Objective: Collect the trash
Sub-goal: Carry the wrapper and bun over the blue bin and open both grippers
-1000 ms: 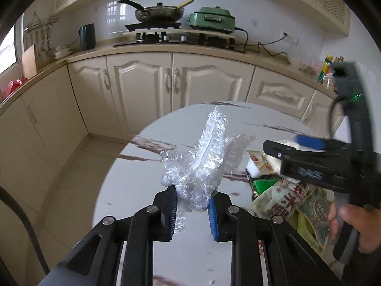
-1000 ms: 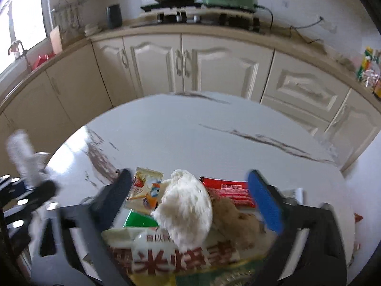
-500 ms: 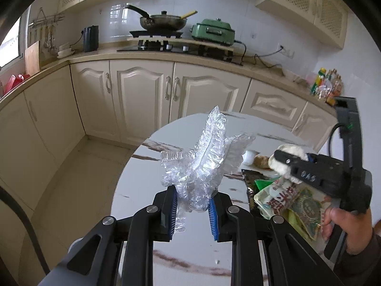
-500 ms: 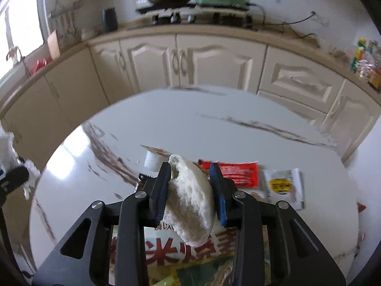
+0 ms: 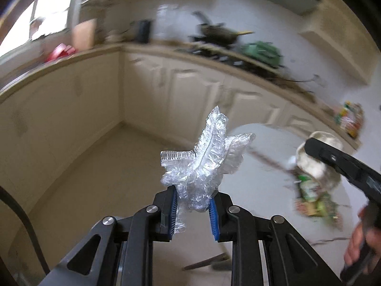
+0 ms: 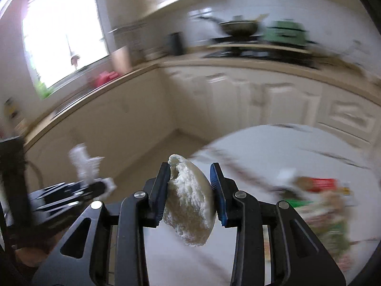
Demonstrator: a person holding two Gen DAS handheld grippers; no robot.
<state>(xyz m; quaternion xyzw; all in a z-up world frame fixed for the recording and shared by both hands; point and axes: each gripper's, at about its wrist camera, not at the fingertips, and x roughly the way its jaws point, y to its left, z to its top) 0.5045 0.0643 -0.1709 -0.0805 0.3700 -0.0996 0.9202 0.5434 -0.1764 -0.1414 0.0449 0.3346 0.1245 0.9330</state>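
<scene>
My left gripper (image 5: 193, 211) is shut on a crumpled clear plastic wrap (image 5: 206, 164) and holds it in the air off the table's left edge, over the floor. My right gripper (image 6: 189, 195) is shut on a torn white steamed bun (image 6: 189, 205) and holds it above the left part of the round white table (image 6: 273, 147). The right gripper also shows at the right of the left wrist view (image 5: 338, 162), with the bun (image 5: 316, 162) in it. The left gripper and wrap appear blurred at the left of the right wrist view (image 6: 85, 166).
Several snack wrappers (image 6: 326, 205) lie in a pile on the table's right side; they also show in the left wrist view (image 5: 314, 200). Cream cabinets (image 5: 166, 88) and a counter with a stove and pan (image 5: 219, 33) run behind. Beige floor (image 5: 100, 166) lies left of the table.
Both grippers have swung left and lifted away from the wrapper pile, each still holding its item. The views now show the floor and the window corner, with motion blur.
</scene>
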